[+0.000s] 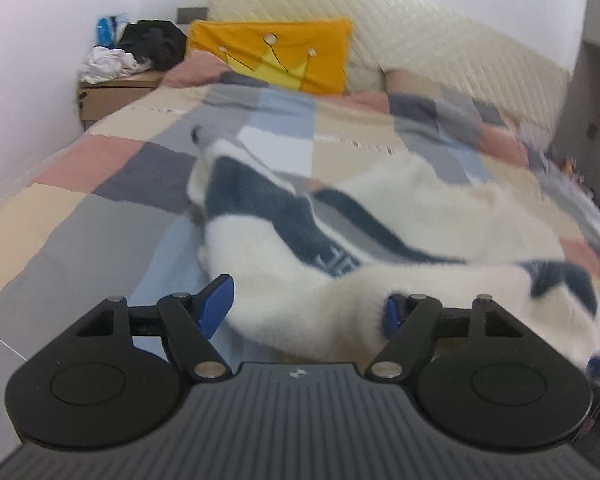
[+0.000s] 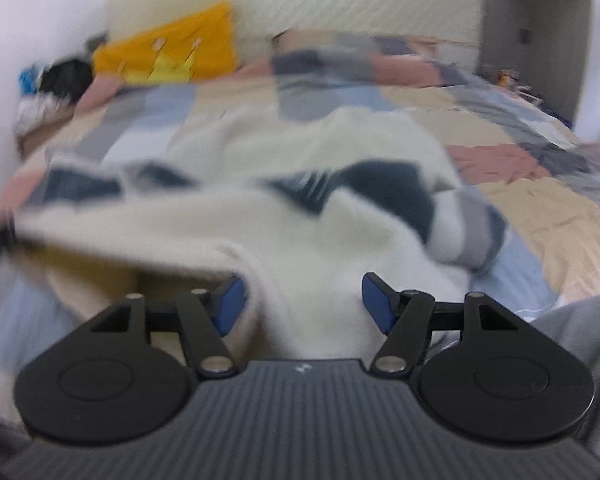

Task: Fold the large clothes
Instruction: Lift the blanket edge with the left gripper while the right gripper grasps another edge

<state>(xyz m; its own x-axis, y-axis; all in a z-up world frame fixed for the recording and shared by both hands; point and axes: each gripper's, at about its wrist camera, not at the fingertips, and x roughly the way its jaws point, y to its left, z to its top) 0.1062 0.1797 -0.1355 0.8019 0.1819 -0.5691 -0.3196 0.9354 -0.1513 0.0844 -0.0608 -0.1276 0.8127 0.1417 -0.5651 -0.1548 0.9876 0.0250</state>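
Observation:
A large fluffy white sweater (image 1: 300, 232) with dark blue and grey bands lies rumpled on the patchwork bedspread (image 1: 80, 200). My left gripper (image 1: 306, 308) is open, and a white fold of the sweater lies between its blue pads (image 1: 216, 304). The same sweater (image 2: 260, 216) fills the middle of the right wrist view, which is blurred. My right gripper (image 2: 302, 304) is open, with white fabric bunched between its blue pads (image 2: 376, 304). Neither gripper is closed on the cloth.
An orange crown pillow (image 1: 276, 52) leans on the cream headboard (image 1: 420, 28). A cardboard box (image 1: 112, 92) with a pile of clothes stands at the far left by the wall. A grey cabinet (image 1: 592, 112) stands at the right.

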